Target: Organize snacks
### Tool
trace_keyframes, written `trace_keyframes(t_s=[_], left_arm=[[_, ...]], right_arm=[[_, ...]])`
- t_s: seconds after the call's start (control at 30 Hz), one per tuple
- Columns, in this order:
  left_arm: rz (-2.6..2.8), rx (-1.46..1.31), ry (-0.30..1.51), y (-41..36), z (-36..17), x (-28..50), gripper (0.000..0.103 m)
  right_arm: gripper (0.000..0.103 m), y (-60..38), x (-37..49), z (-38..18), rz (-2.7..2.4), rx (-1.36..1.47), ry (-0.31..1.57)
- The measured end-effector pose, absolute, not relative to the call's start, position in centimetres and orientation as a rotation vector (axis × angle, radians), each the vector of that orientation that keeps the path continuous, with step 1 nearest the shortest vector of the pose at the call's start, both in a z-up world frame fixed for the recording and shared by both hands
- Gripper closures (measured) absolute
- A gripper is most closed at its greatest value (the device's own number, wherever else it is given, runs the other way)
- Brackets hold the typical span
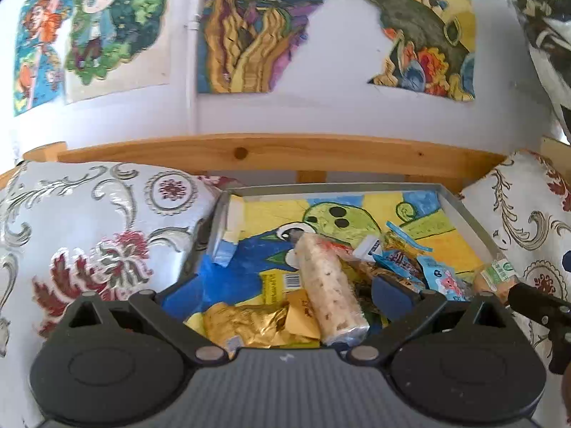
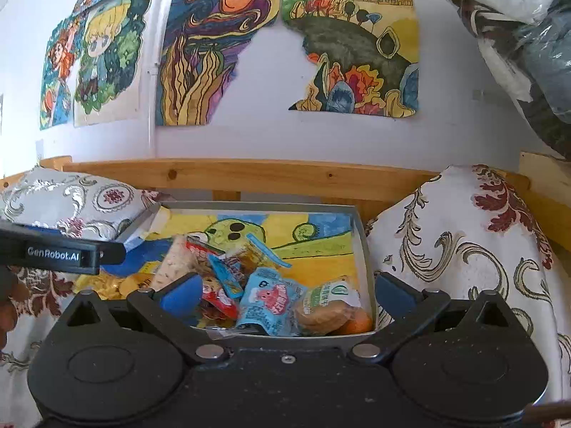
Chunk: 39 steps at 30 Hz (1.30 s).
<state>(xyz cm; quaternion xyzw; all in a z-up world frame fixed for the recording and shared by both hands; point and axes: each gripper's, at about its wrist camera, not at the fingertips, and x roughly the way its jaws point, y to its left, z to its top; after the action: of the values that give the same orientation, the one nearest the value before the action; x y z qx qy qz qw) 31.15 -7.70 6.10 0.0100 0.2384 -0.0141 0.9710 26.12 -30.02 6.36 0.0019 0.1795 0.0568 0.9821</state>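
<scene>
Two grippers, jaws wide, above snack tray (image 2: 360,228) between patterned cushions (image 2: 464,235), painted pictures (image 2: 200,53) behind.

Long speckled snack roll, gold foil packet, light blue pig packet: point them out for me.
Long speckled snack roll (image 1: 326,281), left wrist view, mid-length.
Gold foil packet (image 1: 249,324), left wrist view, crumpled centre.
Light blue pig packet (image 2: 269,301), right wrist view, printed front.

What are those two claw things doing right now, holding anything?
Left gripper: open, holding nothing, above the snacks in the box.
Right gripper: open, holding nothing, over the blue packet.
</scene>
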Motion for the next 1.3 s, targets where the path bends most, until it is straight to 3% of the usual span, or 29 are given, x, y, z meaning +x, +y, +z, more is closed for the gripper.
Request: trace_keyframes(t_s=[1.3], left_arm=[[0.101, -0.184, 0.428, -2.2, 5.4, 16.8, 0.001]], right_arm=[[0.001, -27.4, 14.7, 7.6, 0.136, 0.106, 0.368]])
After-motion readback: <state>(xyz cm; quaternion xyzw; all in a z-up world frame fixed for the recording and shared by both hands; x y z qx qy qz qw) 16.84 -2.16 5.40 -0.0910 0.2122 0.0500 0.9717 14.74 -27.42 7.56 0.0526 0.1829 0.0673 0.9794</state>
